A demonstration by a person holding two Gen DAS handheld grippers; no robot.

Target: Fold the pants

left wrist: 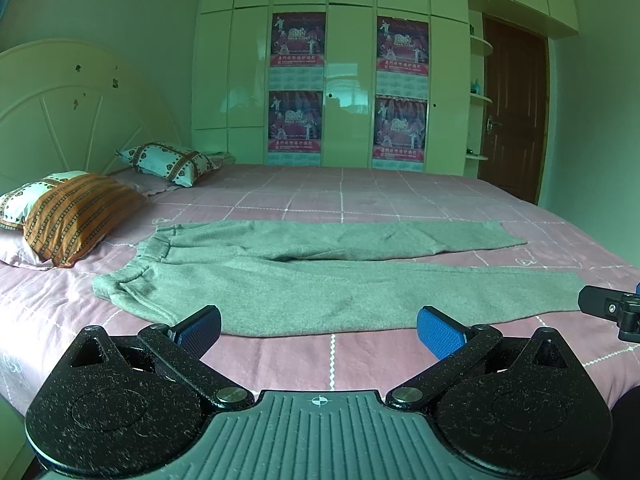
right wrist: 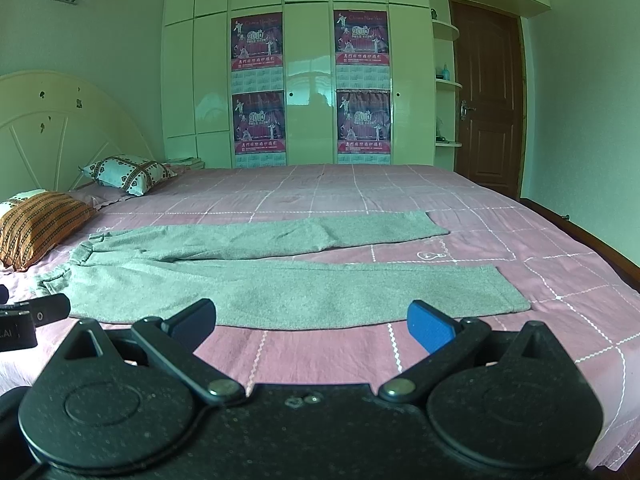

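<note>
Grey pants (left wrist: 320, 284) lie flat and unfolded on the pink bed, waistband toward the pillows at the left, both legs stretched to the right. My left gripper (left wrist: 318, 330) hovers open just short of the near leg's front edge, nothing between its blue pads. The right wrist view shows the same pants (right wrist: 280, 288), with the near leg's cuff at the right. My right gripper (right wrist: 312, 324) is open too, in front of the near leg's lower half. Each gripper shows at the edge of the other's view: right gripper (left wrist: 612, 312), left gripper (right wrist: 28, 316).
A pink checked bedsheet (left wrist: 360, 196) covers a wide bed. Two patterned pillows (left wrist: 68, 212) lie by the cream headboard (left wrist: 60, 100) at the left. White wardrobes with posters (left wrist: 296, 88) stand behind the bed, a brown door (left wrist: 512, 108) at the right.
</note>
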